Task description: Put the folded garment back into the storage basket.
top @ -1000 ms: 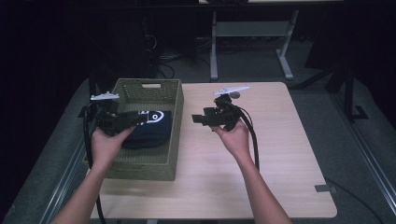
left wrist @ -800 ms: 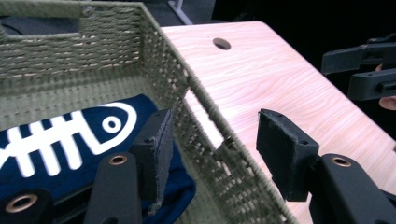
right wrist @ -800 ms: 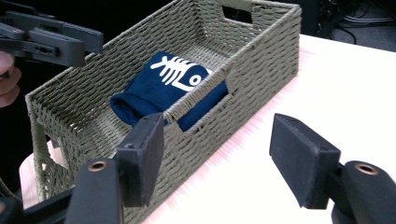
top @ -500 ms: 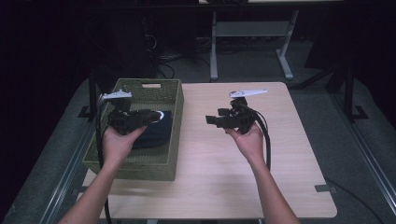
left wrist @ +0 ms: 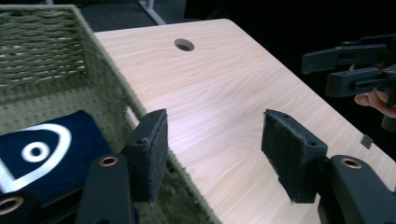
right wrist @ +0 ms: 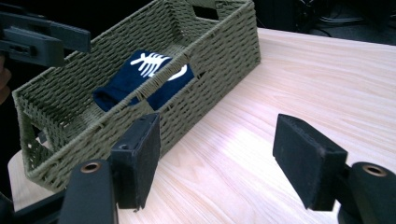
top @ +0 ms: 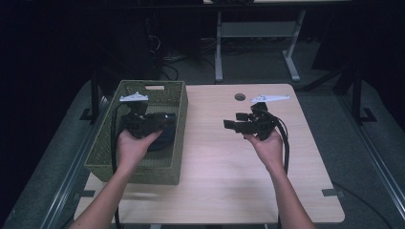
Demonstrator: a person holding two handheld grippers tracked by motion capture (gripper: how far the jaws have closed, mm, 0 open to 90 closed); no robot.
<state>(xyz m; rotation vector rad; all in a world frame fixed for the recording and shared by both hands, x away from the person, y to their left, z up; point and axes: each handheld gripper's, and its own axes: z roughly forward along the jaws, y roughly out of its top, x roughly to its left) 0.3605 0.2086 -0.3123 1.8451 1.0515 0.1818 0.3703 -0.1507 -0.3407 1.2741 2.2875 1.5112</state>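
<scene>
Now both claws are empty and the cloth lies in the basket.

The left claw [top: 165, 123] has drifted toward the basket's [top: 107, 143] inner wall and the right claw [top: 231, 125] has pulled away over the bare table [top: 215, 157]; both sets of jaws have just been opening, spread with nothing between them. That reads as the drop finished, so the placing looks done. The cloth [right wrist: 142, 77] rests below and just behind the left claw, well apart from the right one. It is soft folded navy fabric with a white fishbone print; the basket is rectangular olive weave with handle slots; the table is pale wood-grain laminate with a round cable hole.
</scene>
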